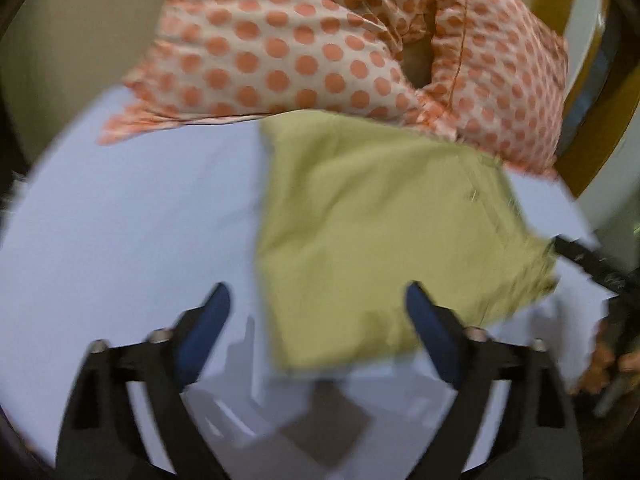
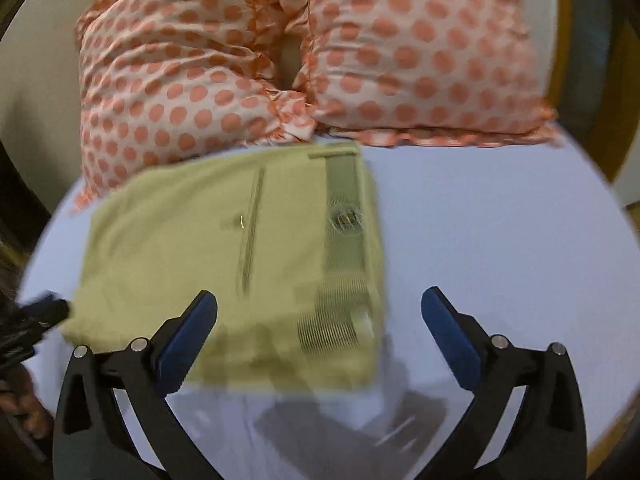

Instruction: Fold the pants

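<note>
Olive-green pants [image 1: 380, 240] lie folded into a compact rectangle on the pale blue sheet [image 1: 140, 220]. In the right wrist view the pants [image 2: 224, 264] show a pocket seam and the waistband facing up. My left gripper [image 1: 318, 300] is open and empty, hovering over the pants' near-left edge. My right gripper [image 2: 320, 308] is open and empty, over the pants' near-right corner. The other gripper's black tip [image 1: 588, 260] shows at the right of the left wrist view, and another tip [image 2: 44, 312] at the left of the right wrist view. Both views are motion-blurred.
Two white pillows with orange dots [image 1: 320, 48] [image 2: 304, 60] lie against the pants' far edge. A beige wall [image 1: 72, 40] is behind on the left. A yellow-framed edge [image 1: 576, 80] stands at the right. Bare sheet [image 2: 500, 232] spreads right of the pants.
</note>
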Motion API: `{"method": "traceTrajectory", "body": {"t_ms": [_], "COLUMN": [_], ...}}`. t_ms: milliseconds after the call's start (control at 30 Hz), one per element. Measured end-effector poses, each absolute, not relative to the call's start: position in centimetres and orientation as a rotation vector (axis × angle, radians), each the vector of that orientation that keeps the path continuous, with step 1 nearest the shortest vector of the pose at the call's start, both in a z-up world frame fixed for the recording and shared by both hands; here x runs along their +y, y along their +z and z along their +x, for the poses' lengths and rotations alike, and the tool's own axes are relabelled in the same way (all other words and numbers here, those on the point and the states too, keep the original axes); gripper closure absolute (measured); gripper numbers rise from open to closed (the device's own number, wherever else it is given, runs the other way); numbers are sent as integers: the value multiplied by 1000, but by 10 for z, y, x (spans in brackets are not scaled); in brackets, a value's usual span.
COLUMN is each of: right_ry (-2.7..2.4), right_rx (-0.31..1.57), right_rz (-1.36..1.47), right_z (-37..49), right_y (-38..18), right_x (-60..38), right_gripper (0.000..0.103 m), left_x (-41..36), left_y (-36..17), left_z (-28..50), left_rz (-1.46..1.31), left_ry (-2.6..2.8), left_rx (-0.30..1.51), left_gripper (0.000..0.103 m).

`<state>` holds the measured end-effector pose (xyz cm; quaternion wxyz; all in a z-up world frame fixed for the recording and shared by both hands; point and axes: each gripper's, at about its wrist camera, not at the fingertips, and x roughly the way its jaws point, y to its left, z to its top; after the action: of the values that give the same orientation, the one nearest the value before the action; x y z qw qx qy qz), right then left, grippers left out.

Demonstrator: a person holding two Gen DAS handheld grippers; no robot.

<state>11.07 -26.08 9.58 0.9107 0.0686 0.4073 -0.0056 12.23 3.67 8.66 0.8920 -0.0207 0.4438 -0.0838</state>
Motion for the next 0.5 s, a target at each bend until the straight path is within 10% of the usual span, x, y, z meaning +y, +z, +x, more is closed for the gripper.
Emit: {"method": "traceTrajectory", "body": {"t_ms": [500], "right_ry": [-13], "right_rx": [902], "right_rz": [54], "right_z": [65], "right_y": [29], "right_x": [-210], "right_gripper": [1], "left_x": [4], "left_y": [39], "left_z": [39], "left_rz": [92], "left_ry": [-134], "left_rx": [930], "left_gripper": [2]}}
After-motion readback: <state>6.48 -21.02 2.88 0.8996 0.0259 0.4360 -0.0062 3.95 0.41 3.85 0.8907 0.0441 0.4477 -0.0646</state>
